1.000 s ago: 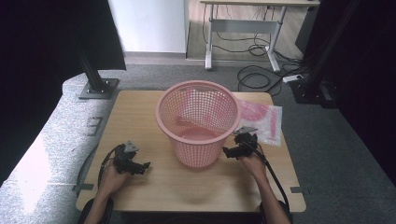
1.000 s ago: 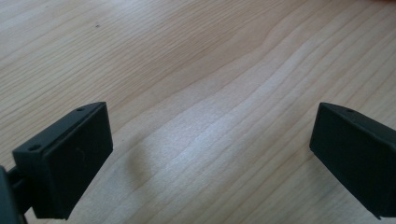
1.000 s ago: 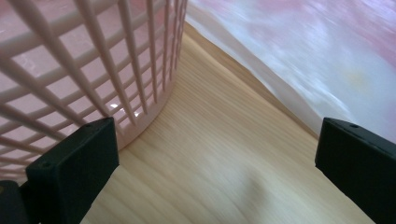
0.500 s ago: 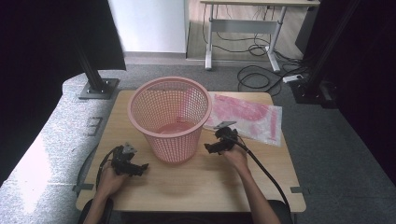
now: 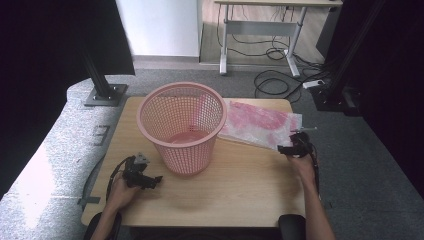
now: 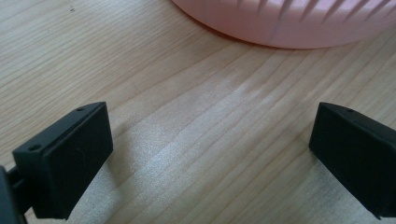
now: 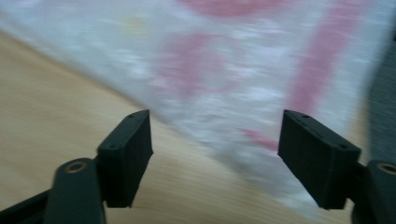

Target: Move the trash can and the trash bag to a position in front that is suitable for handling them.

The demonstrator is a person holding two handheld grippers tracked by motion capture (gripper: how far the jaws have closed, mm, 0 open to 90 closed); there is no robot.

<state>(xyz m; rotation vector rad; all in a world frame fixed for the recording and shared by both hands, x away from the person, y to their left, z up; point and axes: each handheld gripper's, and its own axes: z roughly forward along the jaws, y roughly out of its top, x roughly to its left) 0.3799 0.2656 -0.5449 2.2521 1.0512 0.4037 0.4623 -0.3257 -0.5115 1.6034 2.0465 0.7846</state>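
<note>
My right gripper sits at the near corner of the pink-and-white plastic bag, jaws apart and just been closing in, nothing clamped. In the right gripper view the bag lies ahead of and between my jaws, its edge running across the gap with bare wood under my left jaw; the picture is blurred, so I cannot tell whether the pads touch the bag. The high view adds what that close-up lacks: the bag lies flat on the table, far side, just right of the pink basket, edge touching or almost.

My left gripper rests on the table near the basket's base, jaws wide apart, empty. The left gripper view shows bare wood between my jaws and the basket's bottom rim ahead, well clear of the tips. The high view shows the basket upright.
</note>
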